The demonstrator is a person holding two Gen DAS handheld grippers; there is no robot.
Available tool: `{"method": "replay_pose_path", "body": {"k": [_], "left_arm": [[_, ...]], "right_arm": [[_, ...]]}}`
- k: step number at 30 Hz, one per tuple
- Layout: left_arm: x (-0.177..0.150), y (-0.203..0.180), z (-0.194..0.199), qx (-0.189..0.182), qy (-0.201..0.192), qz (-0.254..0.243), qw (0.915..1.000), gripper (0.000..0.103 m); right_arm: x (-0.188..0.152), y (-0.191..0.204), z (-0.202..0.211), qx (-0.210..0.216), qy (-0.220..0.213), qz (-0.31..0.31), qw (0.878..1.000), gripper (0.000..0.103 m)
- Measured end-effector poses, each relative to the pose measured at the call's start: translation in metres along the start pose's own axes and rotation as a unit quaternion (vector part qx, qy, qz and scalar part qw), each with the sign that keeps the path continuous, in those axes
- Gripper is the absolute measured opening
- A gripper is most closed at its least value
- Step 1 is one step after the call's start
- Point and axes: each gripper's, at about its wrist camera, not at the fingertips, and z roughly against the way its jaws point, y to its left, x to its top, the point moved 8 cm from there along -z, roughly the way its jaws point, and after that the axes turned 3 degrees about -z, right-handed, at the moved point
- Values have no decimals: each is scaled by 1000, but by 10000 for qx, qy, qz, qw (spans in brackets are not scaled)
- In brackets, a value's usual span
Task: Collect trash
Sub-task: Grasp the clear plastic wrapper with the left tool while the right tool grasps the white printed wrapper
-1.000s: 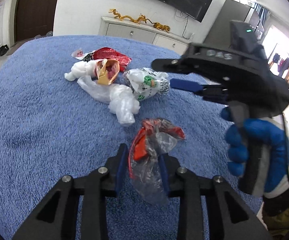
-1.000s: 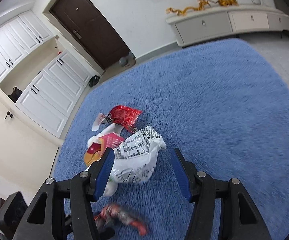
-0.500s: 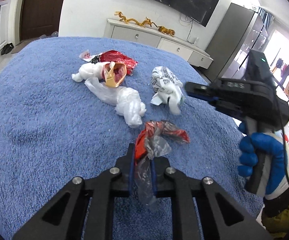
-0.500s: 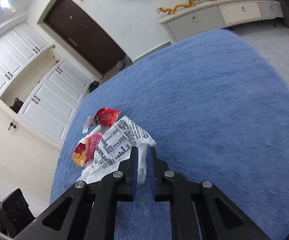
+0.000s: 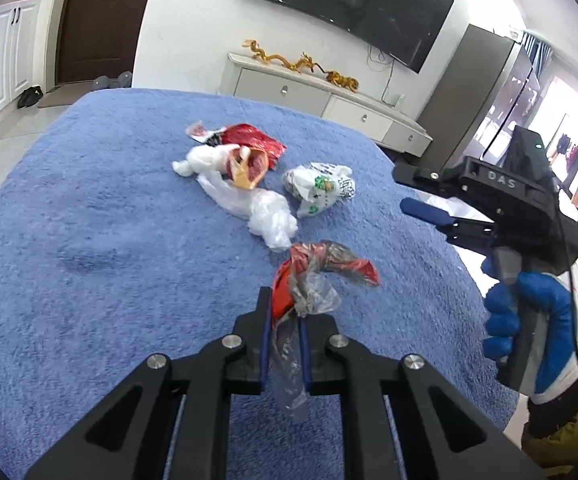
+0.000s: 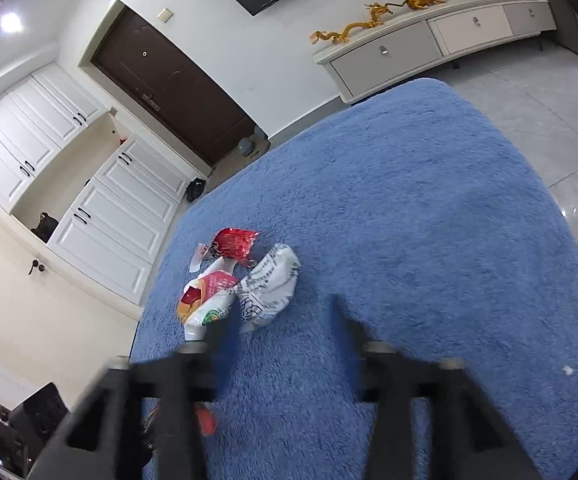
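A: Now, left gripper: jaws pinched on the red-and-clear wrapper, lifted off the blue blanket.

B: Right gripper?

A: Spread again; half a second ago it clamped the white printed bag, which lies released on the blanket. That pick needs redoing.
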Motion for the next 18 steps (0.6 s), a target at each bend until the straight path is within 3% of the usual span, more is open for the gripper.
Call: {"method": "replay_pose_path", "body": {"k": [13, 15, 16, 18], "left_arm": [[11, 26, 22, -77, -297, 315, 9990, 11], [11, 28, 25, -61, -312, 297, 9991, 11], [10, 28, 26, -56, -312, 293, 9991, 11], [9, 28, 28, -43, -313, 296, 9991, 11]], "right_arm": [[-7, 14, -73, 455, 701, -522, 9951, 53], [-9, 15, -77, 570, 731, -578, 9940, 46], [-9, 16, -78, 668, 743, -612, 9931, 37], [-9, 15, -76, 711, 702, -623, 9930, 33]]}}
